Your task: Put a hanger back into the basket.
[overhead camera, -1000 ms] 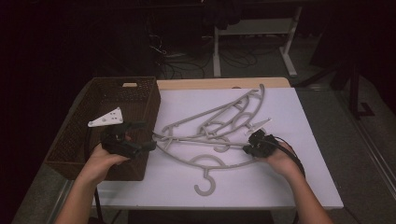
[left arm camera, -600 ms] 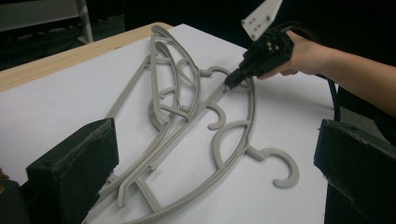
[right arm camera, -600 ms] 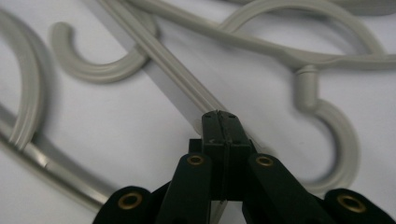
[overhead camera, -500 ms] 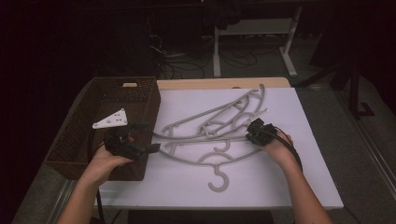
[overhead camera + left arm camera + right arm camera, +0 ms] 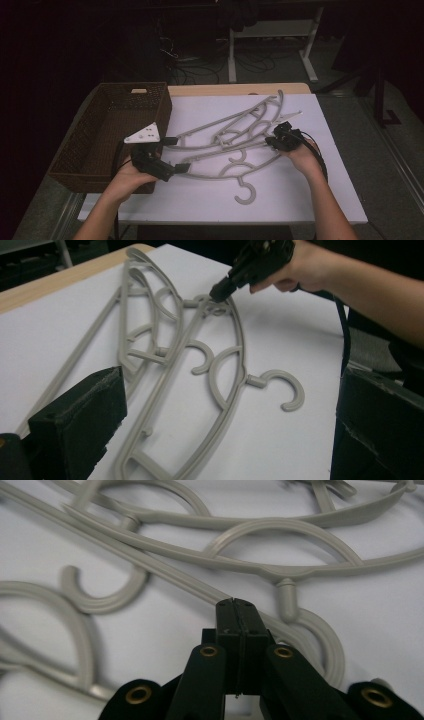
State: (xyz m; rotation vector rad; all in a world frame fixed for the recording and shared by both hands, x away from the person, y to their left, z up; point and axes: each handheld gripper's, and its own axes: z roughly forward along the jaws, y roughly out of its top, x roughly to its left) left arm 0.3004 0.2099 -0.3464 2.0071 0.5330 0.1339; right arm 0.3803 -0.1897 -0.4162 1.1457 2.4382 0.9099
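Grey hangers [image 5: 235, 145] on white table [image 5: 300, 200], left gripper [image 5: 225, 440] jaws wide, right gripper [image 5: 239, 611] jaws pressed together.

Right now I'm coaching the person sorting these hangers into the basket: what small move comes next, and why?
Probably close the left tongs on the nearest hanger: their jaws stand open around its end, while the right tongs, shut, pinch its other end. Then both can lift it toward the basket.

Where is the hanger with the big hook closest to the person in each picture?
High view: nearest hanger, low middle, hook toward the person.
Left gripper view: centre, hook pointing right.
Right gripper view: its stem and hook beside the shut jaws.
Shared landmark: white table sheet.
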